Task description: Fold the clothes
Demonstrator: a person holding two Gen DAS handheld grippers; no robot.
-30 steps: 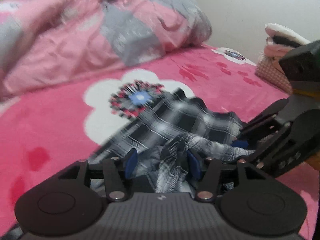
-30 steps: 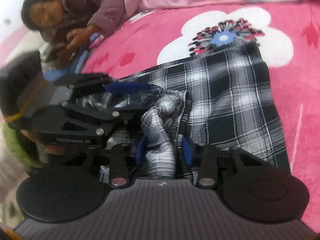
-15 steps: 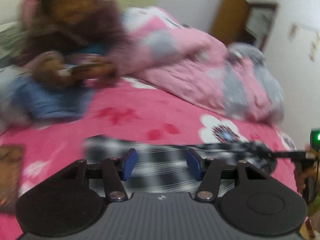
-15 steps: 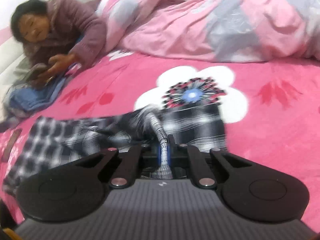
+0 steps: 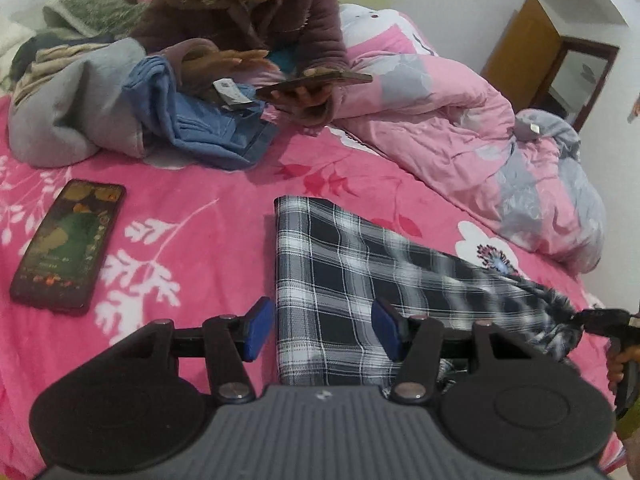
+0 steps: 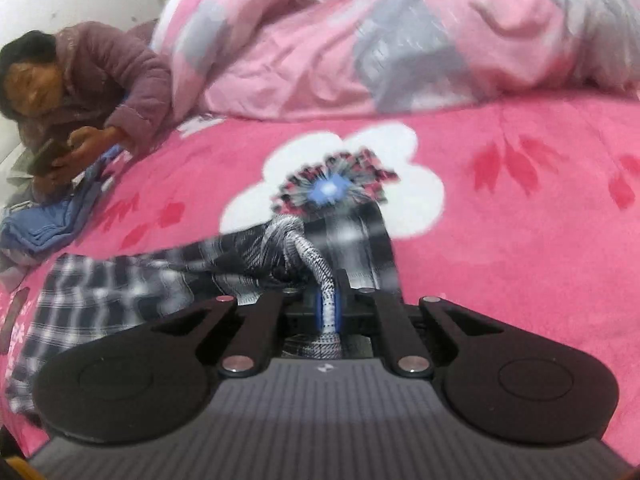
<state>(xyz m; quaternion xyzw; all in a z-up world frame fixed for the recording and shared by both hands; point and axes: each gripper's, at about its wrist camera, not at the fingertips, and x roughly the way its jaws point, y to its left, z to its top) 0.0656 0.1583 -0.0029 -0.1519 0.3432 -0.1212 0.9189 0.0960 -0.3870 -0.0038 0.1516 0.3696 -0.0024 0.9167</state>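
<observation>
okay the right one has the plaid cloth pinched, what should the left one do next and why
Probably close the left tongs on the near edge of the plaid cloth: they hang open over it, while the right tongs pinch the far bunched end.

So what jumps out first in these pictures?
A black-and-white plaid garment lies on a bright pink flowered blanket, one bunched end pinched in the right gripper; the left gripper hangs open over it. Behind, a person looks at a phone.
</observation>
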